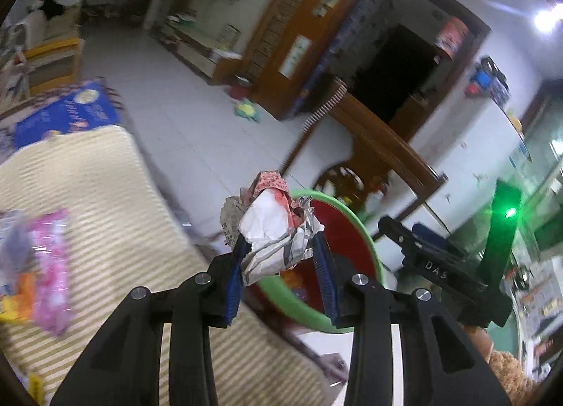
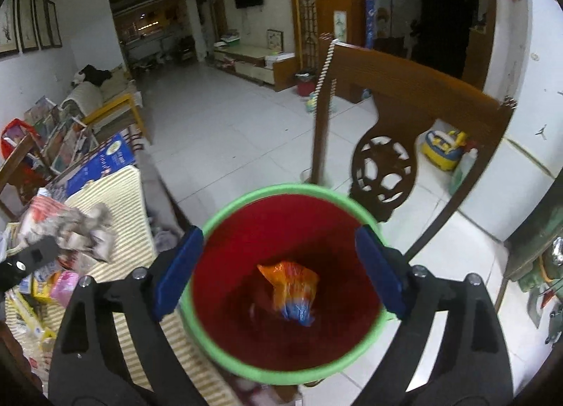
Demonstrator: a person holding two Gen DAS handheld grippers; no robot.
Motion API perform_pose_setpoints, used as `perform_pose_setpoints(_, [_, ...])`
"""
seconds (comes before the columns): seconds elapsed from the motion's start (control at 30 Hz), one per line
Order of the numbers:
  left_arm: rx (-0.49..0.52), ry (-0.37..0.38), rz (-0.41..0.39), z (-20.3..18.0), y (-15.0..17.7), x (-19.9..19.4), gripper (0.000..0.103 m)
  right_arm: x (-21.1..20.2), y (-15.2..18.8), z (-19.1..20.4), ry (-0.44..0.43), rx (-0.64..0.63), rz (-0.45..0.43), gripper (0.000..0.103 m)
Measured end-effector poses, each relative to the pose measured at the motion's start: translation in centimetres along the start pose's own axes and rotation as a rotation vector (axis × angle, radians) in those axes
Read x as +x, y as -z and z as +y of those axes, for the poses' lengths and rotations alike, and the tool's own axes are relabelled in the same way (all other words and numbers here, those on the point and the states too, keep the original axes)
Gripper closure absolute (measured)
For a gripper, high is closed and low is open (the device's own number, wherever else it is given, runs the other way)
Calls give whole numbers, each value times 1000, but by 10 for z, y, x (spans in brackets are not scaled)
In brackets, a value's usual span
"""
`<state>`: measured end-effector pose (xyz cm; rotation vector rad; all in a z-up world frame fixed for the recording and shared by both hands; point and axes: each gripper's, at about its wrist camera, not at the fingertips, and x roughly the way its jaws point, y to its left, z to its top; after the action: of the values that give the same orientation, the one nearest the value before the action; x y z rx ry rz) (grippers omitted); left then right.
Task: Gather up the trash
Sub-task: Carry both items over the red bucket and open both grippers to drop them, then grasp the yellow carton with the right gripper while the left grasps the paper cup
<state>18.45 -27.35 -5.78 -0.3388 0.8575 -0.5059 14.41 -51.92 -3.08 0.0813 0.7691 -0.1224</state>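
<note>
My left gripper (image 1: 279, 242) is shut on a crumpled wad of printed paper (image 1: 271, 226), held just left of the bin's green rim (image 1: 366, 233). The right wrist view shows the same wad (image 2: 84, 230) at the left, over the striped table. My right gripper (image 2: 279, 235) stands open right above the red bin with the green rim (image 2: 281, 189), with nothing between its blue pads (image 2: 179, 265). An orange and blue plastic wrapper (image 2: 293, 291) is down inside the bin. In the left wrist view the right gripper's black body (image 1: 440, 265) shows past the bin.
The table's striped cloth (image 1: 105, 194) carries a pink packet (image 1: 52, 265), other packets (image 2: 42, 286) and a blue book (image 1: 70, 113). A carved wooden chair (image 2: 404, 96) stands just behind the bin, with a white fridge (image 2: 520, 159) to the right. White tiled floor stretches beyond.
</note>
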Motion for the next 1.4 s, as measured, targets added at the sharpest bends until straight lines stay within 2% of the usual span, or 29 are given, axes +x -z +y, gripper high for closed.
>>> perform_pose_setpoints(0.23, [104, 70, 113, -47, 0, 71, 67, -8, 2, -52, 75, 60, -19, 12])
perform_pose_setpoints(0.27, [117, 74, 123, -52, -1, 77, 65, -8, 2, -58, 80, 69, -17, 12])
perform_pose_setpoints(0.33, [130, 62, 126, -59, -3, 88, 44, -10, 4, -67, 92, 86, -14, 12])
perform_pose_setpoints(0.5, [139, 55, 102, -62, -3, 79, 43, -13, 6, -66, 85, 99, -19, 12])
perform_pose_setpoints(0.6, [113, 36, 69, -51, -5, 58, 43, -14, 4, -53, 56, 79, -23, 12])
perform_pose_setpoints(0.97, [21, -104, -59, 15, 3, -37, 43, -19, 14, 56, -105, -50, 5, 11])
perform_pose_setpoints(1.1, [-39, -165, -83, 55, 15, -75, 42, -23, 32, 114, -183, -114, 44, 11])
perform_pose_setpoints(1.4, [-209, -346, -131, 171, 59, -178, 42, -35, 77, 233, -375, -244, 145, 11])
